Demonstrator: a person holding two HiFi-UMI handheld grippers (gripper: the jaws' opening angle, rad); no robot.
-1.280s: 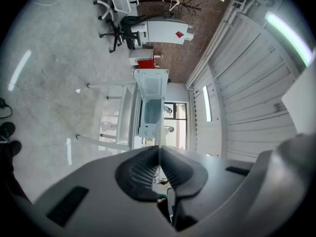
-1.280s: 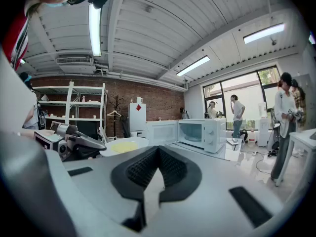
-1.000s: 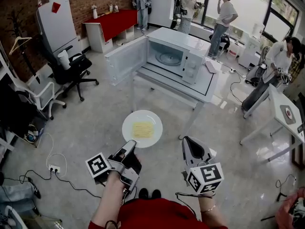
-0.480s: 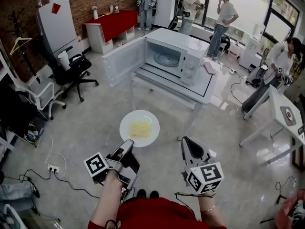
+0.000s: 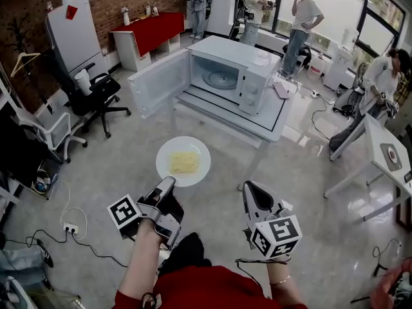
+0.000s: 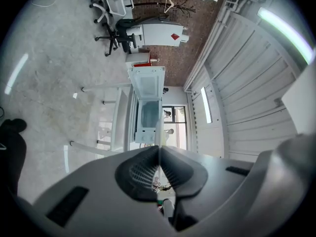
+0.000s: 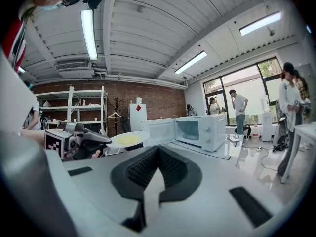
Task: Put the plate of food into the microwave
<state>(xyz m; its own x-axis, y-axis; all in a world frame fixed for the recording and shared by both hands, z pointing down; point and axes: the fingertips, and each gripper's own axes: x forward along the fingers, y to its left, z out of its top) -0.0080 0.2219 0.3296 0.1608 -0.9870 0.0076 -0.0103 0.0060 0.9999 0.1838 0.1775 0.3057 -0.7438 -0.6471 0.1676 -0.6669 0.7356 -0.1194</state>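
Note:
A white plate (image 5: 183, 161) with a flat yellow piece of food (image 5: 184, 162) hangs level over the floor, short of the table. My left gripper (image 5: 168, 181) is shut on its near rim; in the left gripper view the plate (image 6: 159, 130) is a thin edge between the closed pads. The white microwave (image 5: 225, 76) stands on a white table (image 5: 257, 122), its door (image 5: 156, 82) swung wide to the left and the glass turntable bare. My right gripper (image 5: 250, 188) is shut and empty, to the right of the plate. The right gripper view shows the plate (image 7: 127, 139) and microwave (image 7: 202, 130) ahead.
A black office chair (image 5: 96, 92) and white chair (image 5: 48, 124) stand at left. A red-topped cabinet (image 5: 151, 31) is behind, with several people (image 5: 302, 18) near the windows. Another white table (image 5: 386, 153) is at right. Cables and a power strip (image 5: 71, 227) lie on the floor.
The left gripper and plate have shifted a little left and toward the microwave table. A dark shoe now shows below the left gripper. The right gripper has barely moved.

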